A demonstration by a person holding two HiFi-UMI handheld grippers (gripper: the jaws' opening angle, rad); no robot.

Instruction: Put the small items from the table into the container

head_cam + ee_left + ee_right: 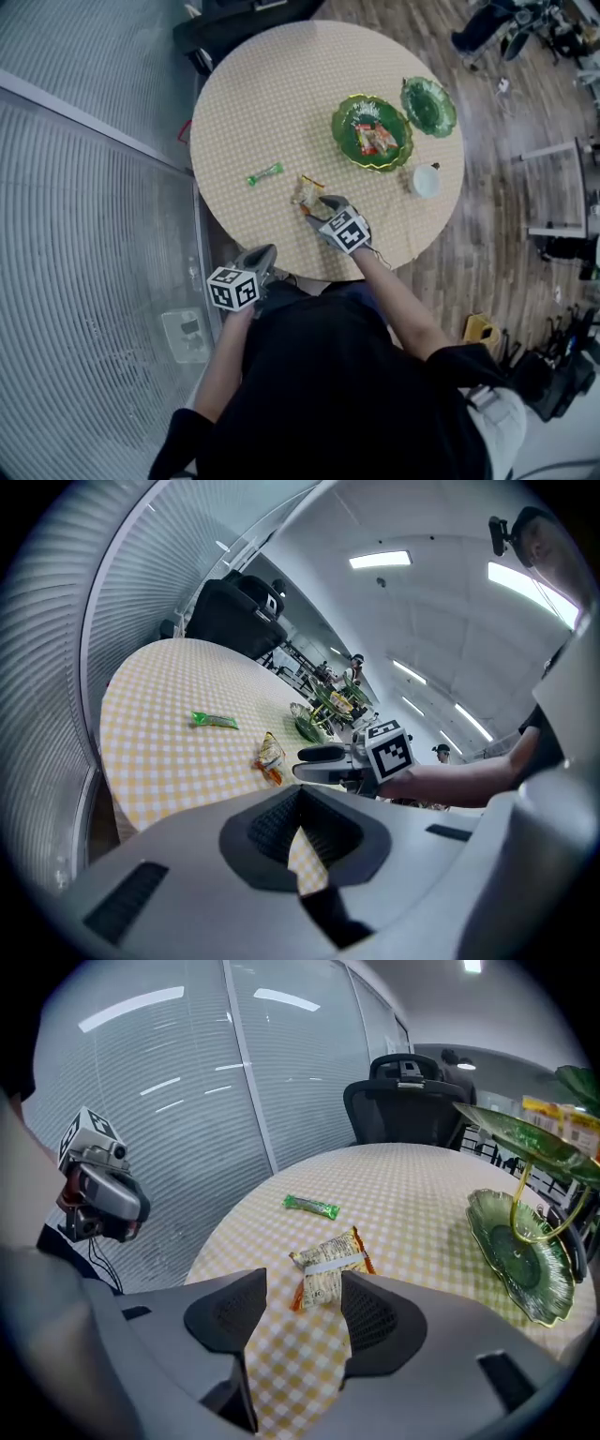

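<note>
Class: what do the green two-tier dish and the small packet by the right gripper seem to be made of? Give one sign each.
Green two-tier dish: probably glass or glossy plastic; translucent, ribbed, shiny, gold-coloured edge. Small packet: likely thin printed plastic film; crinkled, with crimped ends.

The snack packet [328, 1269] lies on the tabletop [272, 94] just ahead of the right tongs [321, 208]. The candy stick [264, 173] lies beyond, leftward. Right of these tongs sit 2 dishes [371, 131] [428, 105] and a cup [426, 180]. The left tongs [265, 253] hang over the tabletop's near edge.
</note>
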